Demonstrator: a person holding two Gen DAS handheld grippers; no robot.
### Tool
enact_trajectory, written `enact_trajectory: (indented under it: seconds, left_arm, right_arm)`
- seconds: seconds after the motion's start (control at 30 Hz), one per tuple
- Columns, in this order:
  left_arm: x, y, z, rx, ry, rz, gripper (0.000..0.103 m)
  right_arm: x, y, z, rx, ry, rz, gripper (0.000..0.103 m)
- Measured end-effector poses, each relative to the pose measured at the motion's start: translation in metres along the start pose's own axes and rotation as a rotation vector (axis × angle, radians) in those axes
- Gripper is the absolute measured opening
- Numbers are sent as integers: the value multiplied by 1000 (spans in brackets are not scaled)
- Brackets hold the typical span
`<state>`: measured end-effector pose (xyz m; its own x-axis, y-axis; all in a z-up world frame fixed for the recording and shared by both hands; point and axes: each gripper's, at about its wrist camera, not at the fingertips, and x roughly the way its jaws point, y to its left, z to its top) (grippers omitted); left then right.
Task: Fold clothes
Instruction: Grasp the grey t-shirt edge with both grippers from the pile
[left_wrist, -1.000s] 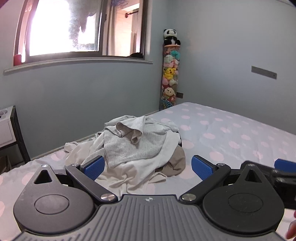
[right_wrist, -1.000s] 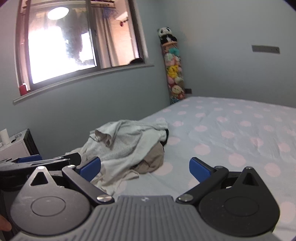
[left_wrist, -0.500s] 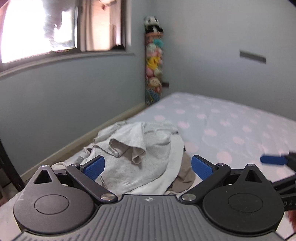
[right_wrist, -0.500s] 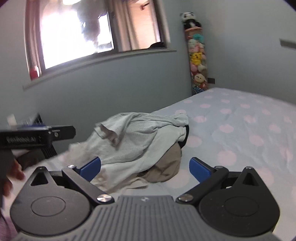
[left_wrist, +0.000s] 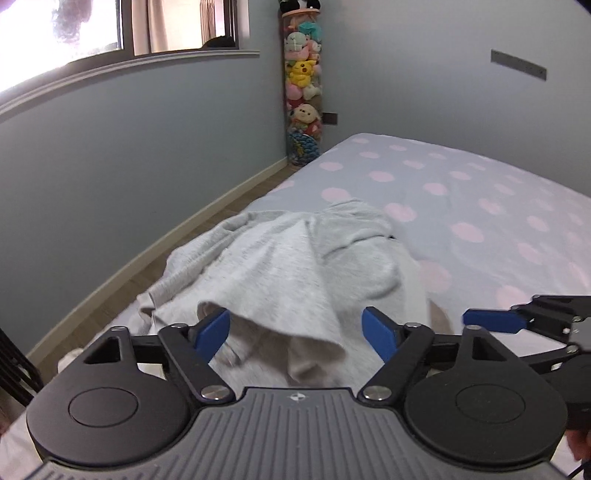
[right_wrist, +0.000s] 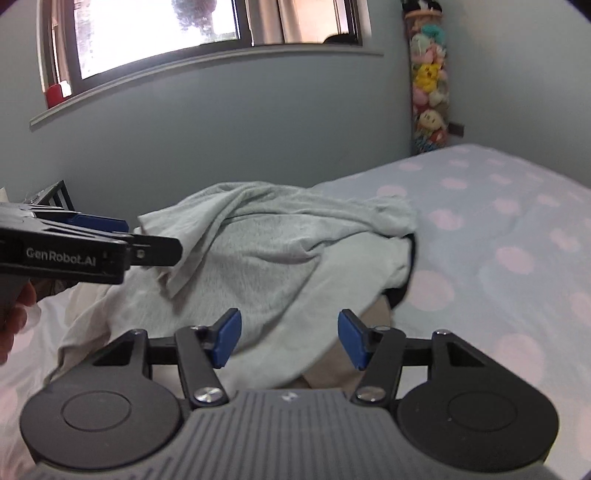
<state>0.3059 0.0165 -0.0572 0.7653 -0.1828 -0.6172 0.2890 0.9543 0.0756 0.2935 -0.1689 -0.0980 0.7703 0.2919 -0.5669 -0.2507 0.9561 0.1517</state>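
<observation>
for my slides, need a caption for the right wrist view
Right gripper, jaws closing, nears a heap of grey clothes on a dotted bed; left gripper alongside.

Each gripper, left gripper (left_wrist: 295, 334) and right gripper (right_wrist: 289, 339), has black linkage arms, blue pads (left_wrist: 212, 334), silver screws (left_wrist: 214, 392) and a ribbed grey body. White "GenRobot.AI" lettering (right_wrist: 61, 256) marks the left gripper's side.

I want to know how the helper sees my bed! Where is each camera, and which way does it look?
Left wrist view: sits on the left tool, looks down at the grey top on the bed; right tool at its right edge.
Right wrist view: sits on the right tool, facing the same pile; left tool and a hand at left.
Both show the toy tube; both tools closing, pads not pressing cloth.
</observation>
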Motion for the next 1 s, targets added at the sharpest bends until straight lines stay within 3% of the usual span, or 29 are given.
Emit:
enact_trajectory:
  seconds: [0.1, 0.17, 0.23, 0.3, 0.33, 0.53, 0.63, 0.87, 1.0]
  left_arm:
    - [11, 4, 1, 21, 10, -9, 56]
    - [16, 7, 3, 30, 17, -26, 44]
    - [14, 7, 9, 46, 13, -39, 25]
    - [11, 7, 15, 65, 8, -50, 10]
    - [8, 7, 18, 71, 5, -57, 8]
    - [-36, -8, 35, 110, -47, -128, 5]
    - [-71, -24, 38, 118, -71, -182, 4]
    - [-169, -87, 19, 162, -107, -397, 4]
    - [-220, -135, -9, 168, -104, -550, 4]
  right_arm:
    - [28, 5, 3, 28, 14, 31, 61]
    - [43, 10, 5, 47, 21, 51, 55]
    - [48, 13, 10, 62, 21, 49, 28]
    - [49, 15, 15, 76, 18, 40, 14]
    - [50, 16, 17, 83, 17, 36, 6]
    - [-8, 21, 34, 13, -101, -26, 5]
    - [-51, 15, 39, 40, -159, -69, 5]
    - [-177, -2, 10, 68, -293, -161, 4]
    - [-251, -18, -30, 130, -336, -216, 5]
